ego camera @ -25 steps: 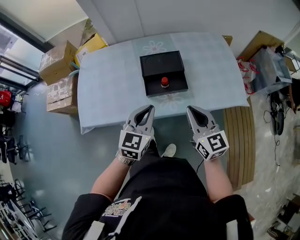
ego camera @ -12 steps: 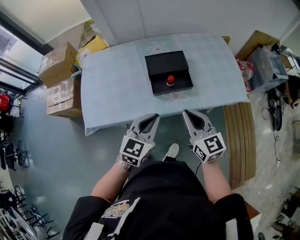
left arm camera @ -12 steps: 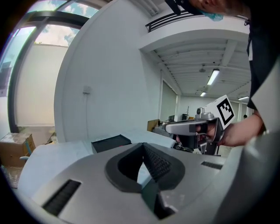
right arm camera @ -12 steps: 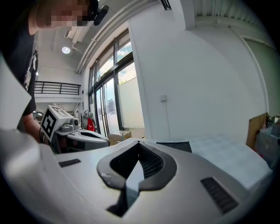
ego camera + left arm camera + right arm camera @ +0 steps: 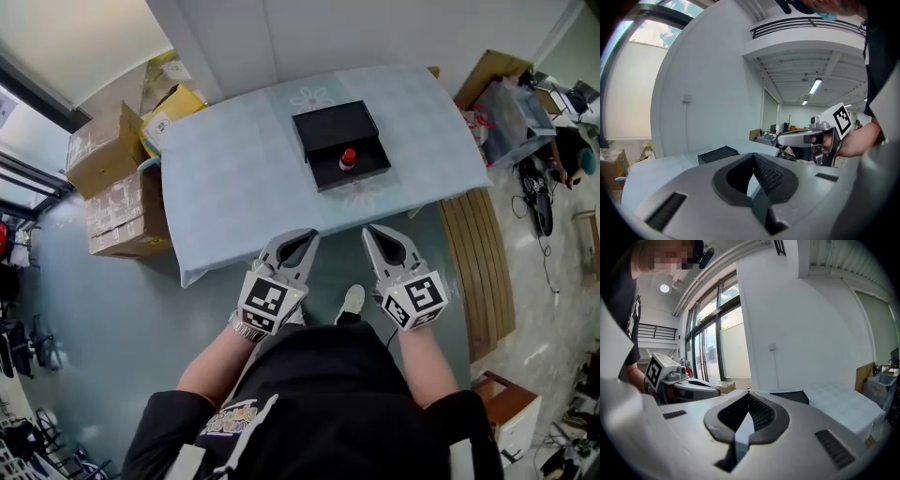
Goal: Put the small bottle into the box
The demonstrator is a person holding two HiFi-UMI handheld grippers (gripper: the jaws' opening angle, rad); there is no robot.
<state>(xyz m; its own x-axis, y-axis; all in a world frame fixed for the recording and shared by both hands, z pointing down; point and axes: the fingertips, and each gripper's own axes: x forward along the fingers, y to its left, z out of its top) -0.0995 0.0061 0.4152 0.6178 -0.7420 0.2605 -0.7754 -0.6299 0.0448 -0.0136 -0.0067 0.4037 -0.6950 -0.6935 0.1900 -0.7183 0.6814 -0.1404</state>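
Observation:
A small bottle with a red cap (image 5: 348, 159) stands in the front half of the black box (image 5: 330, 126), which lies open in the middle of the table (image 5: 234, 169). Both grippers hang side by side off the table's near edge, over the floor and in front of the person's body. My left gripper (image 5: 304, 235) is shut and holds nothing; its tips meet in the left gripper view (image 5: 753, 155). Likewise shut and empty is my right gripper (image 5: 369, 232), its jaws meeting in the right gripper view (image 5: 749, 393). Each gripper view shows the black box (image 5: 717, 153) (image 5: 790, 396) far ahead.
Cardboard boxes (image 5: 112, 192) are stacked on the floor left of the table. A wooden slatted bench (image 5: 478, 267) stands at the right, with bags (image 5: 517, 112) beyond it. A white shoe (image 5: 350, 302) shows between the grippers. A light patterned cloth covers the table.
The grippers have drawn back from the table's front edge toward the body, both still shut. The head view has swung, so the table sits farther away and turned.

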